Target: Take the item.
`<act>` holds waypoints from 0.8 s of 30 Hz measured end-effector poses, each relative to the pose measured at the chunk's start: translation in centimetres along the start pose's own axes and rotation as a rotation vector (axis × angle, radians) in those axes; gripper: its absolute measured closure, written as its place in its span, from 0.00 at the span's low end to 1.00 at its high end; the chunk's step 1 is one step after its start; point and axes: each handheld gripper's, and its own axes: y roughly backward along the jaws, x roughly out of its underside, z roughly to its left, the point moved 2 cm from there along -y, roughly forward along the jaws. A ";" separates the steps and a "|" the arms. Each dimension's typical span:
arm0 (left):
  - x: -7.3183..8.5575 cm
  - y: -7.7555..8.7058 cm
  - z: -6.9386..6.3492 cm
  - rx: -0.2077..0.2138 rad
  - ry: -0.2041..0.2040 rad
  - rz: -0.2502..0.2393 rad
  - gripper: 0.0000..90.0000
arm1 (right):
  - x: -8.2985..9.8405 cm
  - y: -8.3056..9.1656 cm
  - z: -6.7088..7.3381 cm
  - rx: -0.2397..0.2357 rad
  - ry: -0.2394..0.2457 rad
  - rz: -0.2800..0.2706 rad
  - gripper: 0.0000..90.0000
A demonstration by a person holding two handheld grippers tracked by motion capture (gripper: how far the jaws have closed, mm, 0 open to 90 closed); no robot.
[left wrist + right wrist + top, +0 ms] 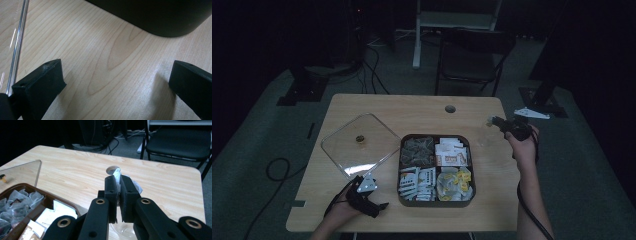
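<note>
On the light wooden tabletop (362, 210) a dark square tray (437, 202) with four compartments sits near the middle. Taking the tray as a clock face in the high view, clear mesh tea bags fill the compartment at 10 o'clock, white and orange packets the one at 2 o'clock, white packets with dark print the one at 8 o'clock, and yellow-and-white sachets the one at 4 o'clock. A clear square lid (360, 144) with a small brass knob (360, 138) lies flat on the tabletop at the tray's 9 o'clock, just beside it.

The right gripper (493, 120) is held above the tabletop at the tray's 2 o'clock, near the table's right edge, with the person's right hand (524, 145) wrapped around its handle. In the right gripper view its fingers (110, 195) are pressed nearly together and pinch a small pale tea bag (117, 173), which sticks up between the tips. Beyond the tips lies a round cable hole (111, 170) in the tabletop. Directly under the fingers, at the bottom edge of that view, the rim of something clear and rounded shows; I cannot tell what it is.

The left gripper (379, 205) rests low at the tray's 8 o'clock, by the lid's near corner. In the left gripper view its fingers (42, 82) are spread wide over bare wood, pinching nothing, with the tray's dark wall at 1 o'clock.
</note>
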 end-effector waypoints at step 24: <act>0.0 0.0 0.0 0.000 0.000 0.000 0.00 | 2.2 -1.4 -1.2 0.034 -0.056 0.027 0.74</act>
